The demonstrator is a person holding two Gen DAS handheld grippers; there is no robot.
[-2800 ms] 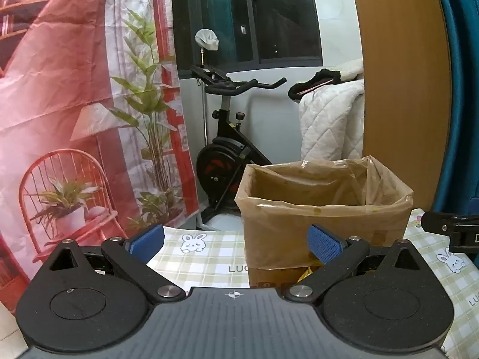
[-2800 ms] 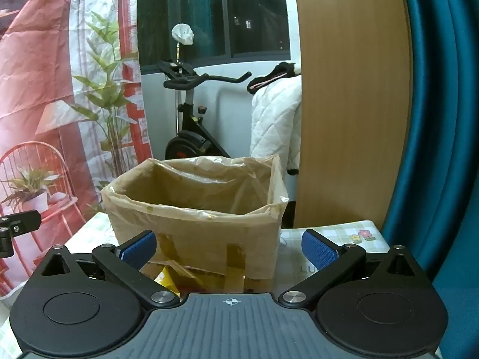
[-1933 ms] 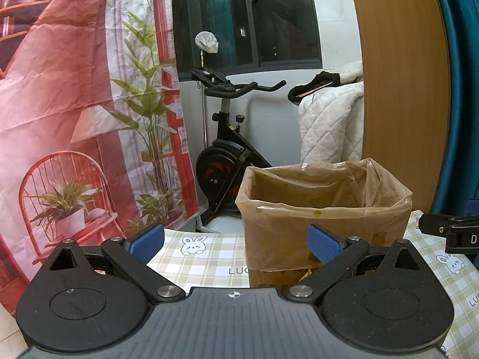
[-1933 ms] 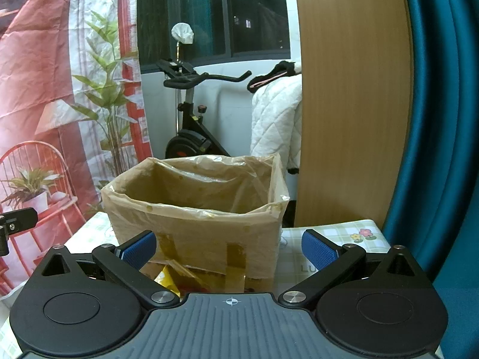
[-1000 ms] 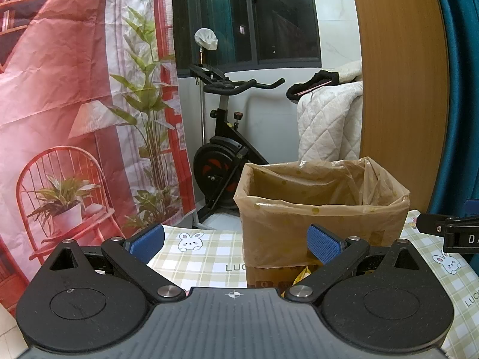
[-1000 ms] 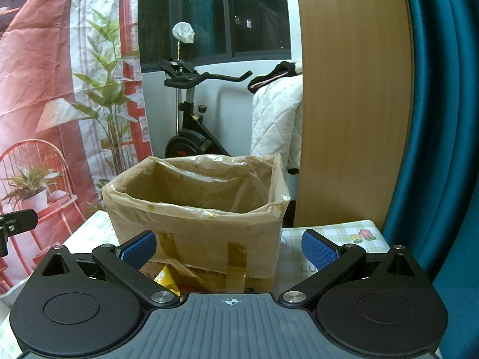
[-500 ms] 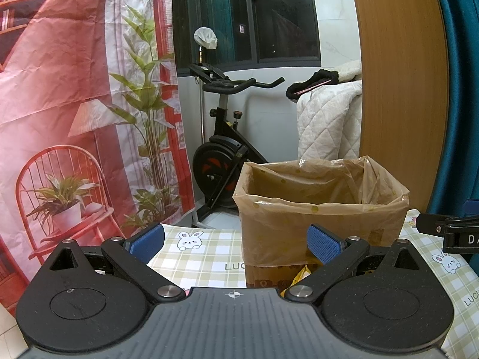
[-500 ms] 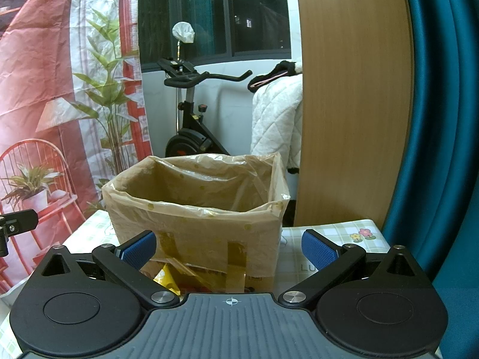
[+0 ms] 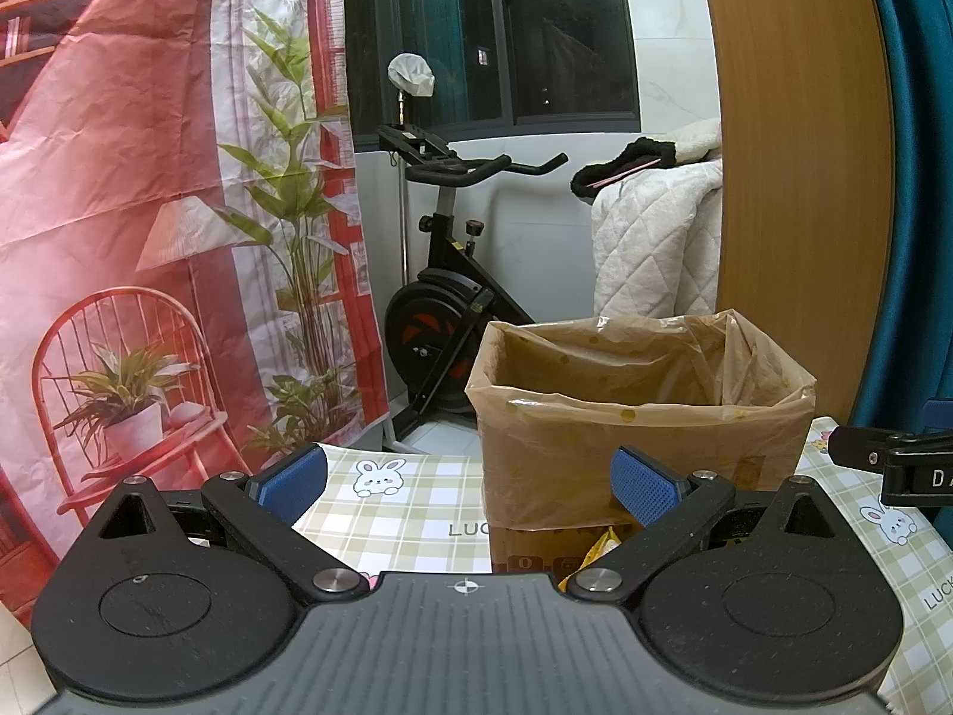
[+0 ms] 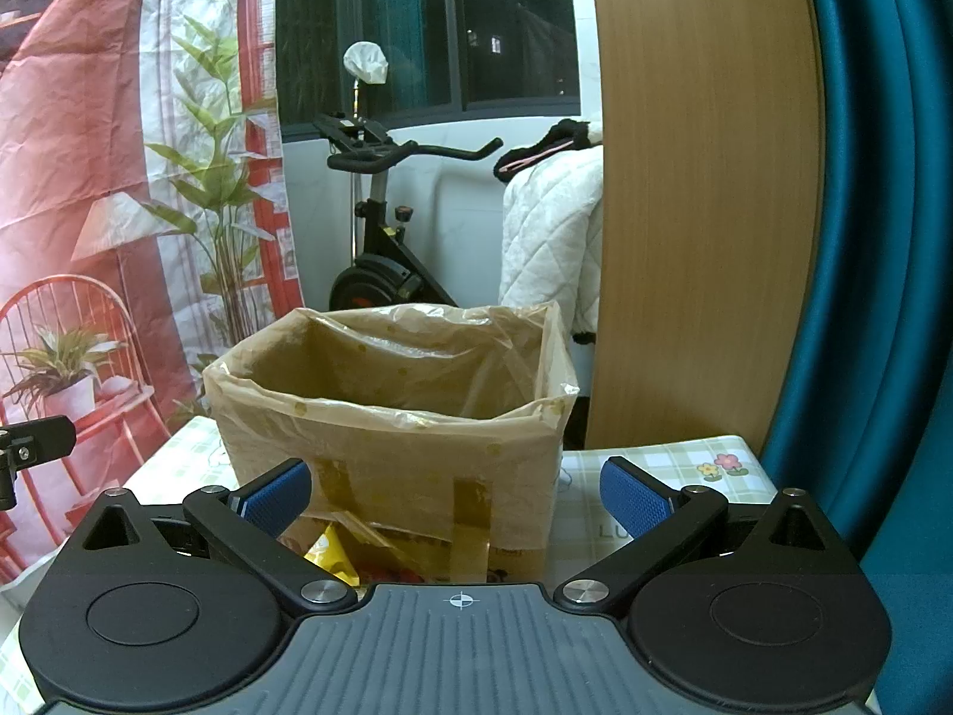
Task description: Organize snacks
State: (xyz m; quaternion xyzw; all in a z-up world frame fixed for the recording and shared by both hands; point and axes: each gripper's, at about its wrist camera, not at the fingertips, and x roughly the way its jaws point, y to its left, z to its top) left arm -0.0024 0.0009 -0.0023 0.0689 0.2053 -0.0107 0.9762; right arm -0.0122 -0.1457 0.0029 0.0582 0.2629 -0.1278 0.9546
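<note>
The yellow snack packet (image 10: pixel 330 551) lies on the table just ahead of my right gripper (image 10: pixel 455 491), low between its fingers and toward the left one, against the near foot of the cardboard box (image 10: pixel 393 459). In the left wrist view the same packet (image 9: pixel 601 545) shows below the right finger of my left gripper (image 9: pixel 470 476). Further red packaging beside it is too hidden to identify.

Progress: I judge the task to be at its start. At least this one snack is not yet stowed, and neither gripper holds anything. Both grippers have their fingers spread wide apart and empty.

Container: the box stands directly ahead of both grippers, upright, open at the top, lined with a translucent plastic bag (image 9: pixel 643 357) folded over its rim. The visible part of its interior shows no contents; the bottom is hidden from both cameras.

The box rests on a checked tablecloth (image 9: pixel 411 506) with rabbit prints. Beyond it stands an exercise bike (image 9: pixel 447 298).
</note>
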